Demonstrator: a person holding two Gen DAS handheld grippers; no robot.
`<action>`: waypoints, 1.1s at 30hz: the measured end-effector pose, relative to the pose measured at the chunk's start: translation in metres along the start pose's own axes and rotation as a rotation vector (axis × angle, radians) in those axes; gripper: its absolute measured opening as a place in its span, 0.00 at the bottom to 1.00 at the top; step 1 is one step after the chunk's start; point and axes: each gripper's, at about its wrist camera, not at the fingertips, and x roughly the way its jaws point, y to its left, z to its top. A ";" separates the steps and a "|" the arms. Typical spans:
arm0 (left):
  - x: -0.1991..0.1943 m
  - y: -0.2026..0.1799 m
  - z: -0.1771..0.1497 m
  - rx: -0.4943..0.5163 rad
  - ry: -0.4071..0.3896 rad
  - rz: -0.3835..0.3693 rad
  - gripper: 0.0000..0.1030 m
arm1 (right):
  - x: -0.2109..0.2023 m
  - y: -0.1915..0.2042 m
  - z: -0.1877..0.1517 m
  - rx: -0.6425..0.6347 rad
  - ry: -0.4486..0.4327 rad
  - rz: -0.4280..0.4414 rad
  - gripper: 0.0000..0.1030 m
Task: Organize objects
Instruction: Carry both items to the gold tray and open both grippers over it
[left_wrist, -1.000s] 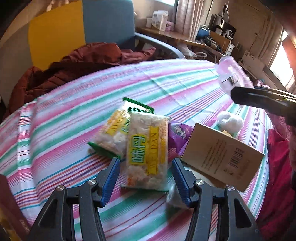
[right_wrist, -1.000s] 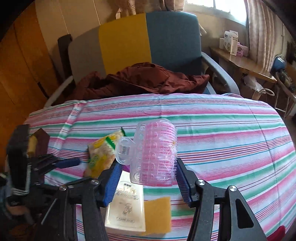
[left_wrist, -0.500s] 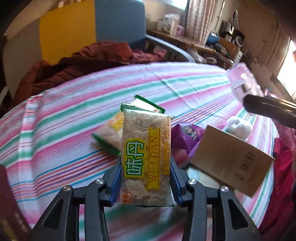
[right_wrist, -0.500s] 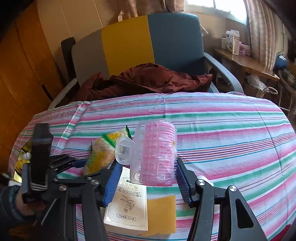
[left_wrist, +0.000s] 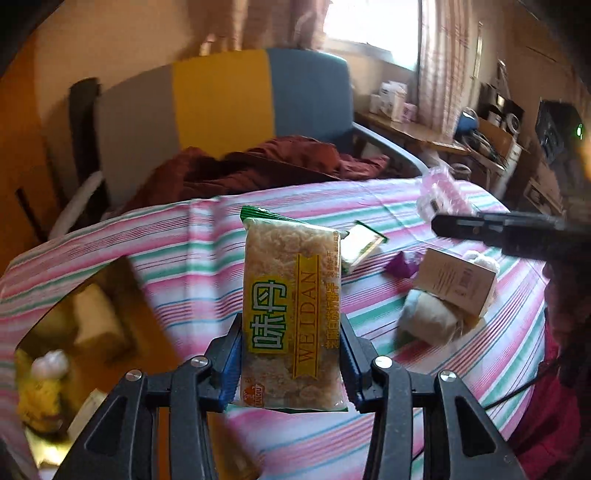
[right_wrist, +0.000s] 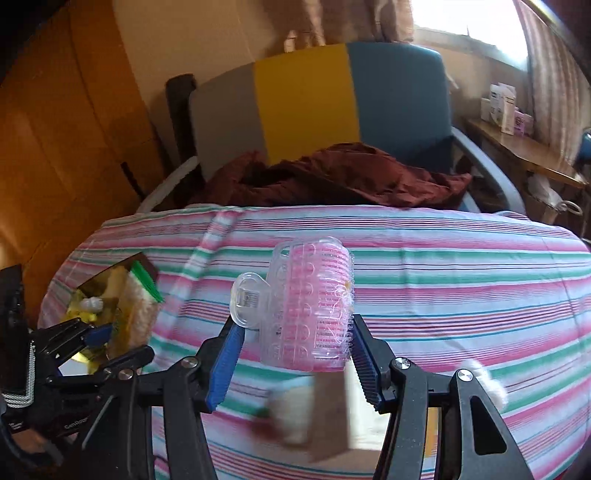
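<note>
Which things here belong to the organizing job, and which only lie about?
In the job: snack packet in left gripper; pink hair roller in right gripper; gold box.
Lying about: maroon jacket; chair; striped tablecloth.

A round table under a pink, green and white striped cloth (right_wrist: 424, 258) fills the foreground. Behind it stands an armchair (right_wrist: 332, 99) with grey, yellow and blue panels, a dark red garment (right_wrist: 332, 177) heaped on its seat. Daylight enters a curtained window (left_wrist: 373, 26) above a cluttered wooden side table (left_wrist: 410, 129). Orange-brown wood panelling (right_wrist: 55, 129) lines the left wall.
</note>
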 end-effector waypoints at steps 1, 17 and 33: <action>-0.009 0.007 -0.004 -0.009 -0.005 0.018 0.44 | 0.001 0.010 -0.002 -0.012 0.004 0.014 0.56; -0.084 0.097 -0.064 -0.206 -0.062 0.167 0.44 | 0.033 0.151 -0.031 -0.145 0.096 0.212 0.56; -0.120 0.158 -0.112 -0.372 -0.081 0.209 0.44 | 0.061 0.236 -0.038 -0.267 0.154 0.253 0.56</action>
